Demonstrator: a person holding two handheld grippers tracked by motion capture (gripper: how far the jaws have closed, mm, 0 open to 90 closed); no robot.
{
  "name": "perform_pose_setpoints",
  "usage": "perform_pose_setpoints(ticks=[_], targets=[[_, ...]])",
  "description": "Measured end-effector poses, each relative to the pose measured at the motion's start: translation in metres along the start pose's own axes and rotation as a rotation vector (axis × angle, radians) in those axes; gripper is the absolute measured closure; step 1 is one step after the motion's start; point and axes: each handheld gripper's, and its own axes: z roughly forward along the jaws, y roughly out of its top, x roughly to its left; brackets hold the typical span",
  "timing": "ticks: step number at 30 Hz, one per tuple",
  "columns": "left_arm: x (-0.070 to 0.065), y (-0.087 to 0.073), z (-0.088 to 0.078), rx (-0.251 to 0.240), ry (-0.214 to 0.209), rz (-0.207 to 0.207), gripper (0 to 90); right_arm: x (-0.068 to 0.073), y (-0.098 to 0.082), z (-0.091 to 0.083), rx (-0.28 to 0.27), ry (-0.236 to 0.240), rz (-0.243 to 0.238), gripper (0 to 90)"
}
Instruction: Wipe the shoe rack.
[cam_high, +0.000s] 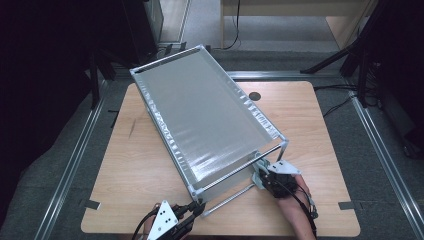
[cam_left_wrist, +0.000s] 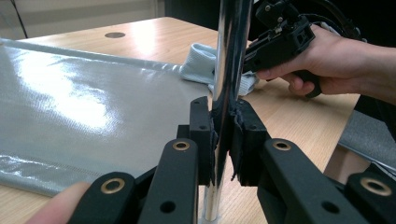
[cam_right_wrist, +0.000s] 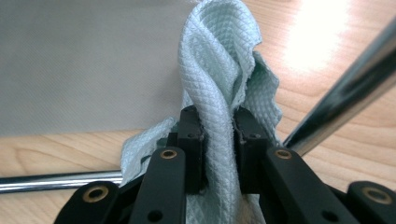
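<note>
Right gripper view: right tool pinches soft, limp cloth mid-fold; left tool clamps slick, rigid chrome post.

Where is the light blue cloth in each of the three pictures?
High view: the cloth peeks out at lower right, beside the right gripper.
Left gripper view: upper middle, behind the shiny upright pole.
Right gripper view: centre, pinched between the black jaws.
Shared landmark: the grey fabric shelf of the metal rack.
</note>
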Motion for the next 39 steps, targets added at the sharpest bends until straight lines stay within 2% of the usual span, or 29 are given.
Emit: perform_pose_setpoints(ticks=[2,3,4,5,6,7,8,9,12,13,15,17,19,20,21,22,23,24,25,26,27,29,30,32,34,36,37,38,39], targets=[[0.0,0.0,0.0,-0.004,-0.001,-0.01,81.3,0.006,0.0,0.001,0.006,0.005,-0.018,77.1],[0.0,0.0,0.001,-0.005,-0.004,-0.017,81.2,0.021,0.0,0.003,0.013,0.083,-0.034,77.1],[0.0,0.0,0.001,-0.005,-0.004,-0.017,81.2,0.021,0.0,0.003,0.013,0.083,-0.034,77.1],[0.0,0.0,0.001,-0.005,-0.002,-0.019,81.2,0.041,-0.001,0.004,0.009,0.118,-0.072,77.1],[0.0,0.0,0.001,-0.004,-0.001,-0.021,81.2,0.041,-0.001,0.004,0.009,0.118,-0.072,77.1],[0.0,0.0,0.001,-0.004,-0.001,-0.027,81.1,0.06,0.0,0.005,0.014,0.175,-0.091,77.0],[0.0,0.0,0.001,-0.004,-0.001,-0.027,81.1,0.06,0.0,0.005,0.014,0.175,-0.091,77.0],[0.0,0.0,0.001,-0.003,-0.001,-0.028,81.1,0.068,-0.001,0.005,0.016,0.204,-0.096,77.1],[0.0,-0.001,0.001,-0.004,-0.001,-0.03,81.0,0.108,-0.003,0.006,0.022,0.352,-0.119,77.0],[0.0,-0.001,0.001,-0.003,-0.002,-0.028,81.0,0.12,-0.004,0.006,0.028,0.387,-0.122,76.9],[0.0,0.0,0.0,-0.002,-0.003,-0.026,81.0,0.124,-0.004,0.006,0.027,0.391,-0.131,76.8],[0.0,0.0,0.0,0.001,-0.003,-0.023,81.0,0.12,-0.004,0.006,0.031,0.407,-0.137,76.1],[0.0,0.0,0.0,0.004,-0.002,-0.021,81.1,0.11,-0.003,0.006,0.03,0.386,-0.126,76.1],[0.0,0.0,0.0,0.004,-0.002,-0.021,81.1,0.11,-0.003,0.006,0.03,0.386,-0.126,76.1],[0.0,0.001,0.0,0.009,0.001,-0.02,81.1,0.097,-0.001,0.005,0.035,0.337,-0.116,76.0],[0.0,0.001,0.0,0.009,0.001,-0.02,81.1,0.097,-0.001,0.005,0.035,0.337,-0.116,76.0],[0.0,0.001,0.0,0.009,0.002,-0.02,81.1,0.077,0.0,0.004,0.035,0.267,-0.105,75.9],[0.0,0.001,0.0,0.01,0.002,-0.02,81.1,0.077,0.0,0.004,0.035,0.267,-0.105,75.9],[-0.001,0.001,0.0,0.013,0.005,-0.013,81.1,0.057,0.001,0.003,0.037,0.215,-0.066,76.0],[-0.001,0.001,0.0,0.013,0.005,-0.013,81.1,0.057,0.001,0.003,0.037,0.215,-0.066,76.0],[-0.001,0.001,0.0,0.014,0.006,-0.012,81.1,0.048,0.001,0.002,0.035,0.189,-0.048,76.0],[-0.001,0.001,0.0,0.019,0.006,-0.004,81.3,0.012,0.0,-0.004,0.027,0.081,0.027,75.9],[-0.001,0.001,0.0,0.019,0.006,-0.004,81.3,0.012,0.0,-0.004,0.027,0.081,0.027,75.9],[-0.001,0.001,0.0,0.017,0.004,-0.008,81.2,-0.003,-0.001,-0.006,0.019,0.016,0.065,75.9],[-0.001,0.001,0.0,0.017,0.006,-0.012,81.2,-0.004,-0.002,-0.007,0.018,0.014,0.082,76.2],[-0.001,0.001,0.0,0.017,0.004,-0.019,81.1,0.005,-0.003,-0.006,0.013,-0.008,0.058,76.3],[-0.001,0.001,0.0,0.016,0.003,-0.027,81.0,0.02,-0.003,-0.003,0.017,0.042,0.042,76.2],[-0.001,0.001,0.0,0.016,0.003,-0.027,81.0,0.02,-0.003,-0.003,0.017,0.042,0.042,76.2],[-0.001,0.001,0.001,0.014,0.002,-0.03,80.9,0.045,-0.003,0.0,0.017,0.074,-0.018,76.2]])
